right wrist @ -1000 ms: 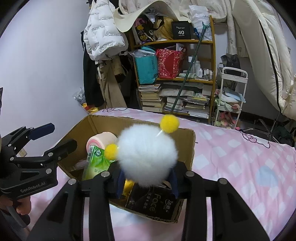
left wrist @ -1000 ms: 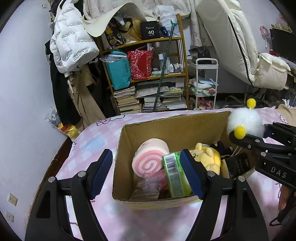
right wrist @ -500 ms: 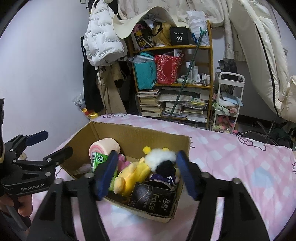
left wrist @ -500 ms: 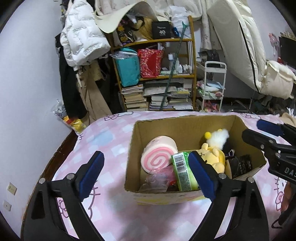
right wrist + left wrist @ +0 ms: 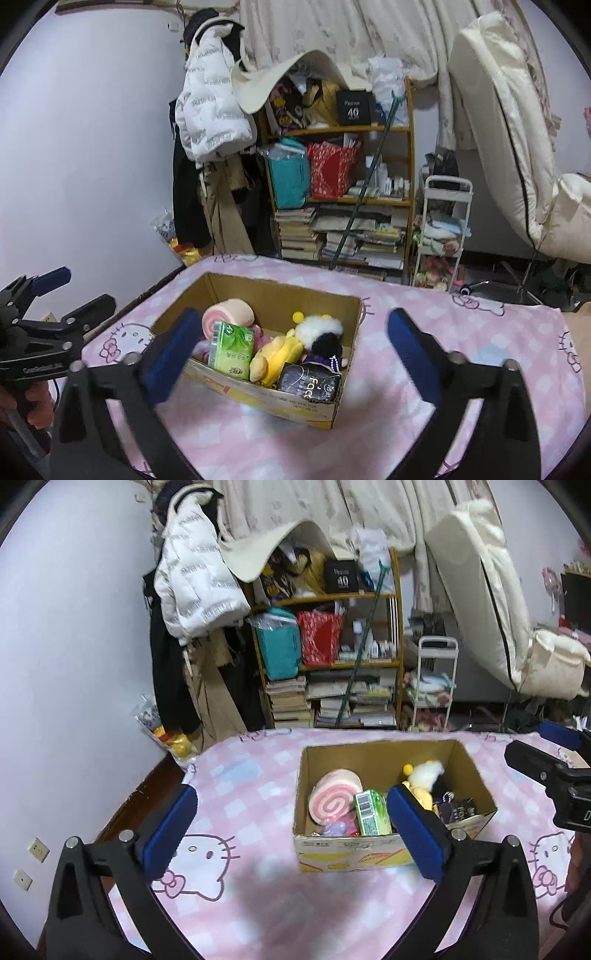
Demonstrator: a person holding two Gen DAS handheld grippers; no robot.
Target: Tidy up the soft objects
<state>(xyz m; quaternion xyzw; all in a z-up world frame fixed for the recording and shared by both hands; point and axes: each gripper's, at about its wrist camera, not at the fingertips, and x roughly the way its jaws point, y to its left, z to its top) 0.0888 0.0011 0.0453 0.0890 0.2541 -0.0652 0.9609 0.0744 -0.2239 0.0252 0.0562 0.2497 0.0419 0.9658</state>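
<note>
Your bed [image 5: 258, 915], spread with a pink checked cat-print sheet, carries the open box [image 5: 347, 332] near its middle. Inside the box lie a pink swirl roll [image 5: 229, 314] at the back left, a green pack [image 5: 231, 350] in front of it, a yellow plush [image 5: 273, 356] beside that, a black pouch [image 5: 308, 382] at the front right, and the white pompom toy [image 5: 319, 326] behind it. Your left claw [image 5: 291, 830] and right claw [image 5: 291, 354] are both opening wide, holding nothing, above the bed in front of the box.
</note>
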